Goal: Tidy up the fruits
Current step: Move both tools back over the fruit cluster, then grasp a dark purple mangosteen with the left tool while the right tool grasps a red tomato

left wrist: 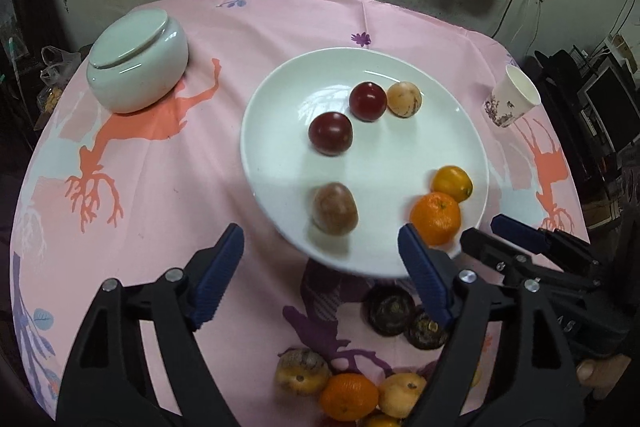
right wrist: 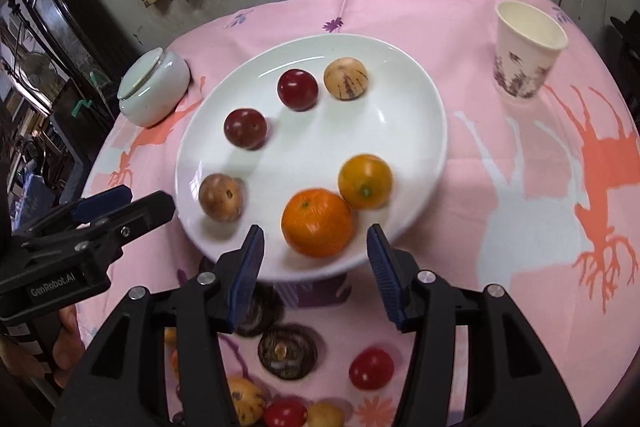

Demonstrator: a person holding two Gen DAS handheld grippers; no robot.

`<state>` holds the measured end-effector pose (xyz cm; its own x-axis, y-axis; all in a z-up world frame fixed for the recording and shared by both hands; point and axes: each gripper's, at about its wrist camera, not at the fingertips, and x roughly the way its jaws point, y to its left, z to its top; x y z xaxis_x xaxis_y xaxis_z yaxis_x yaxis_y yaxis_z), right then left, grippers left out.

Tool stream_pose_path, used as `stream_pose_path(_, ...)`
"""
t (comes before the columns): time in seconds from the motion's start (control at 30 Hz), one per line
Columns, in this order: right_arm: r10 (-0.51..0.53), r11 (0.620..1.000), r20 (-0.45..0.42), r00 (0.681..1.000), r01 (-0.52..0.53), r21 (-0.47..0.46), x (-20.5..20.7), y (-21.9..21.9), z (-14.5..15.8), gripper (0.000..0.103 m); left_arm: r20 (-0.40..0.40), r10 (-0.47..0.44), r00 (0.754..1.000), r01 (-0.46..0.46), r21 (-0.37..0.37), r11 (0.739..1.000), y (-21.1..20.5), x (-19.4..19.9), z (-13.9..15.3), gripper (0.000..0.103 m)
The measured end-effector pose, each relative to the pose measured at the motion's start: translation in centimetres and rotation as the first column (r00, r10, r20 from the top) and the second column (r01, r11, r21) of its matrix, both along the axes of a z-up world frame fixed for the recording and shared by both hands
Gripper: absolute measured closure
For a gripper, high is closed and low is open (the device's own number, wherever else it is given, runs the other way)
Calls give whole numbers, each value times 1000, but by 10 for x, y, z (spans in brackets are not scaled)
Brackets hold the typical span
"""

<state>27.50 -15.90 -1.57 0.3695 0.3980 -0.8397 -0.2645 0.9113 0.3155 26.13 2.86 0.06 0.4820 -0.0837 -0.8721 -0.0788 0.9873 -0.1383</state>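
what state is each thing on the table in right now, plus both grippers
left gripper: jaws open, empty
right gripper: jaws open, empty
white plate: upright, holds six fruits
lidded jar: upright, lid on but shifted off-centre
paper cup: upright, looks empty
large orange: on the plate, touching the smaller orange fruit
red fruit: off the plate, on the cloth

the plate's near rim (left wrist: 352, 267) hides partly behind the left hand-held gripper (left wrist: 320, 267). loose fruits (right wrist: 286, 413) below the right hand-held gripper (right wrist: 316, 251) are cut off by the bottom edge.
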Motion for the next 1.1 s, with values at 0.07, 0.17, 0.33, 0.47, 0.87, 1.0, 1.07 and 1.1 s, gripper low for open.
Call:
stream_pose_path(0.07, -16, 1000, -10, 1000, 16, 3, -16, -12, 1, 48, 3, -4, 1000, 4, 14, 1000, -1, -17, 2, 22)
stream_pose_path(0.17, -29, 999, -30, 999, 29, -17, -38, -24, -2, 48, -7, -10, 1000, 10, 13, 1000, -4, -45, 3, 22)
stream_pose_path(0.33, -55, 998, -87, 995, 54, -13, -82, -43, -11, 48, -55, -19, 998, 19, 0, 1000, -9, -90, -4, 22)
stream_pose_path(0.47, -64, 998, -119, 991, 61, -22, -113, -55, -16, 45, -90, -4, 996, 4, 3, 1000, -3, -121, -9, 22)
stream_pose_path(0.87, -36, 999, -152, 988, 33, -23, -166, -59, -18, 37, -198, -18, 980, 18, -3, 1000, -9, -178, -38, 22)
stream_pose_path(1.0, -17, 1000, -151, 988, 15, -19, -172, -53, -16, 37, -209, -30, 977, 31, 0, 1000, -17, -186, -47, 22)
stream_pose_path(1.07, -14, 1000, -151, 988, 11, -18, -174, -53, -15, 37, -213, -37, 976, 38, 0, 999, -20, -188, -51, 24)
stream_pose_path(1.1, -14, 1000, -152, 988, 12, -17, -175, -53, -14, 37, -215, -40, 976, 42, 3, 999, -21, -188, -53, 24)
